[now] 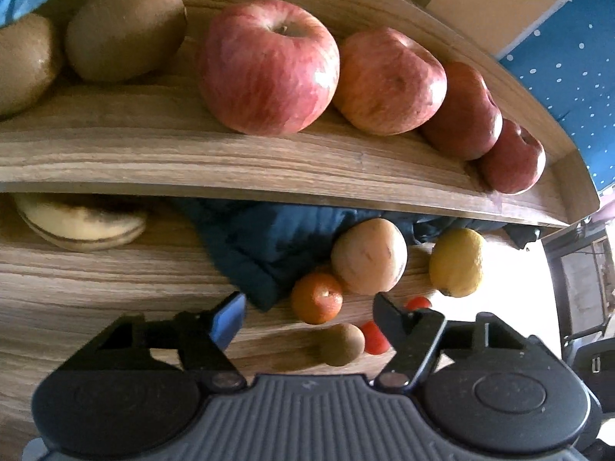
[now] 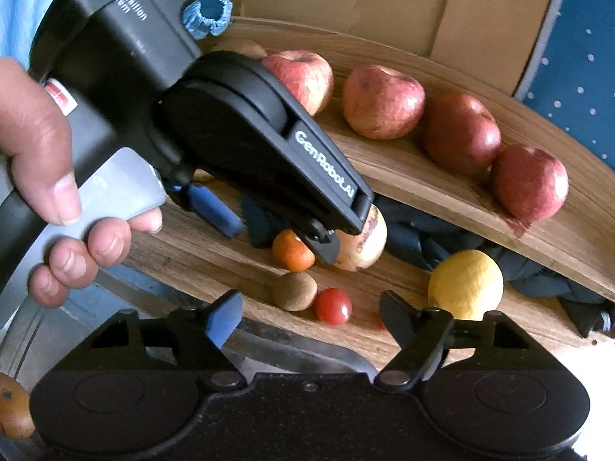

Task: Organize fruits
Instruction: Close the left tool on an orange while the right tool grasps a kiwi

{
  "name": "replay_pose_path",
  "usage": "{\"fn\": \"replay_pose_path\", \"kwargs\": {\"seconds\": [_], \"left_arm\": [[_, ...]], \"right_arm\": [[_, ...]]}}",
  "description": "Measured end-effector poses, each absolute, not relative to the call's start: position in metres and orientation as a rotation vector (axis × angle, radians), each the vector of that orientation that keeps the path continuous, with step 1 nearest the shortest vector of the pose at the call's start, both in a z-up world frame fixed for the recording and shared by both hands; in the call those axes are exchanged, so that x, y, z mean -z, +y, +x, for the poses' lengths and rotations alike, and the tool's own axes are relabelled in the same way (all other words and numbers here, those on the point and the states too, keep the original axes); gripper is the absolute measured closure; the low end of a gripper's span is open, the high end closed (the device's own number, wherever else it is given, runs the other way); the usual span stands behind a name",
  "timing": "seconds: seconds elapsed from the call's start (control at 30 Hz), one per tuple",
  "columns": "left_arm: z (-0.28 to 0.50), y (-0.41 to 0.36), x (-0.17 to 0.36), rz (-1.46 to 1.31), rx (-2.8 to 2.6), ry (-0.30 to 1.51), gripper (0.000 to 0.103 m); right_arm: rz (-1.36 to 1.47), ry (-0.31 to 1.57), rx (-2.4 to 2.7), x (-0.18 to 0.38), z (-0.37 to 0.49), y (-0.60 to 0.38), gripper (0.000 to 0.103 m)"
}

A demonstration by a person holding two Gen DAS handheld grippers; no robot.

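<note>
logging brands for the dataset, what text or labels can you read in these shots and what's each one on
"GenRobot.AI": white letters along the finger arm of the left gripper, in the right wrist view.
"AS": the end of a cut-off word on that gripper's upper body; the small lines under it are too blurred to read.
Red and white sticker by the hand: unreadable.
Left wrist view: none.
</note>
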State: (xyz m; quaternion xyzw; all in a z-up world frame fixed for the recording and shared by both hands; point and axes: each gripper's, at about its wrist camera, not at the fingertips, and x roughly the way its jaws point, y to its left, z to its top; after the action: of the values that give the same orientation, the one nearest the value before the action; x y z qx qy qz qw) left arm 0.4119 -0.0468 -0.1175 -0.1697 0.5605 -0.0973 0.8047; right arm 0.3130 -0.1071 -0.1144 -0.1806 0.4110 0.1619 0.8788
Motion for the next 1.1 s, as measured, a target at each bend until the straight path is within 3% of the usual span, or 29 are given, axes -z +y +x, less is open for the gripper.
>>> {"fn": "replay_pose_path", "kwargs": {"seconds": [0.33,0.77,0.87,1.1], "left_arm": [[0.417,-0.039,0.121,-0.428,0.199,1.219,0.043],[0.420,-0.042,0.120,-0.404,0.192,1.225,0.048],[0.421,-0.043,0.120,-0.386,0.188,1.227,0.055],[0.419,-0.040,0.118,-0.393,0.186,1.252,0.059]], "right_arm": [[-0.414,0.867,-0.397,0.119,0.319,-0.097,0.057],[-0.515,0.873,-0.408,0.123,0.321,-0.084,0.066],[-0.541,0.875,-0.412,0.122,0.317,-0.080,0.073],[-0.543,0.881,-0.414,0.119,0.314,-0.081,0.073]]}}
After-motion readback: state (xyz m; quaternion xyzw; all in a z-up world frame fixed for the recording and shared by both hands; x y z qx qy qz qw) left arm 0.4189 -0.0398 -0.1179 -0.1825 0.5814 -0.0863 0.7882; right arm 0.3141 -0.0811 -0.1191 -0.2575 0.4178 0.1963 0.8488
